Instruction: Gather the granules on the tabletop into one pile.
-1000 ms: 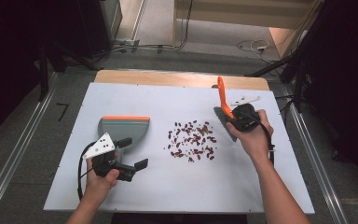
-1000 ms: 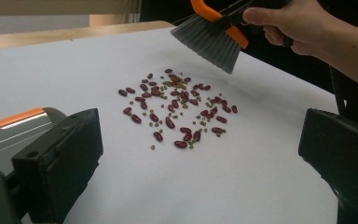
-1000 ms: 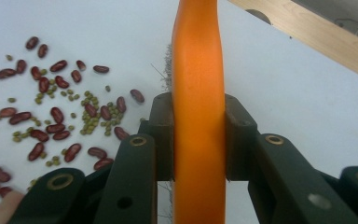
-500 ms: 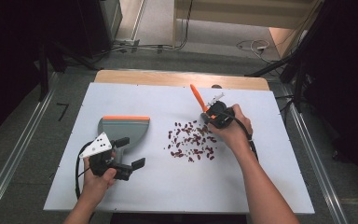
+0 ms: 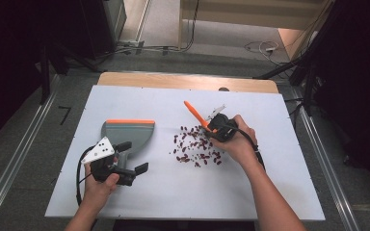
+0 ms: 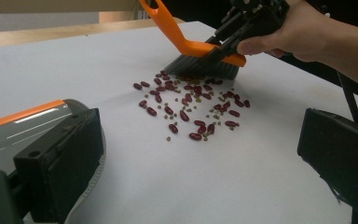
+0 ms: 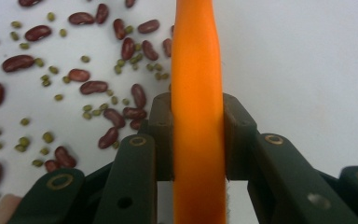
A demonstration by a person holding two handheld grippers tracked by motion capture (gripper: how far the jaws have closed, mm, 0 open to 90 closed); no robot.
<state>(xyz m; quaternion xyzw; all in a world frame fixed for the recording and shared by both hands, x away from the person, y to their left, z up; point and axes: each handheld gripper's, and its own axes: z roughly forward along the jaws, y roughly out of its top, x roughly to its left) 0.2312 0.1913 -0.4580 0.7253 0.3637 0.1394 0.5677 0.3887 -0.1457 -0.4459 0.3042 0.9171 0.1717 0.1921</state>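
Observation:
A scatter of red kidney beans and small green beans [image 5: 196, 147] [image 6: 191, 109] [image 7: 74, 88] lies mid-table. My right gripper [image 5: 216, 128] [image 7: 198, 123] [image 6: 247, 25] is shut on the orange handle of a hand brush [image 5: 193, 112] [image 7: 198, 60]. Its grey bristles [image 6: 200, 70] rest on the table at the far edge of the pile. A grey dustpan with an orange lip [image 5: 127, 131] [image 6: 23, 128] lies left of the beans. My left gripper [image 5: 134, 158] [image 6: 200, 140] sits at the pan's near side, jaws wide open, nothing between them.
The white tabletop [image 5: 270, 192] has bare room on the near side and to the right of the beans. A wooden strip [image 5: 173, 81] runs along its far edge. Cables [image 5: 260, 47] lie on the floor beyond.
My right gripper has carried the brush left and down from the right side to the far edge of the bean pile, tilting the handle leftward. The left gripper has barely shifted.

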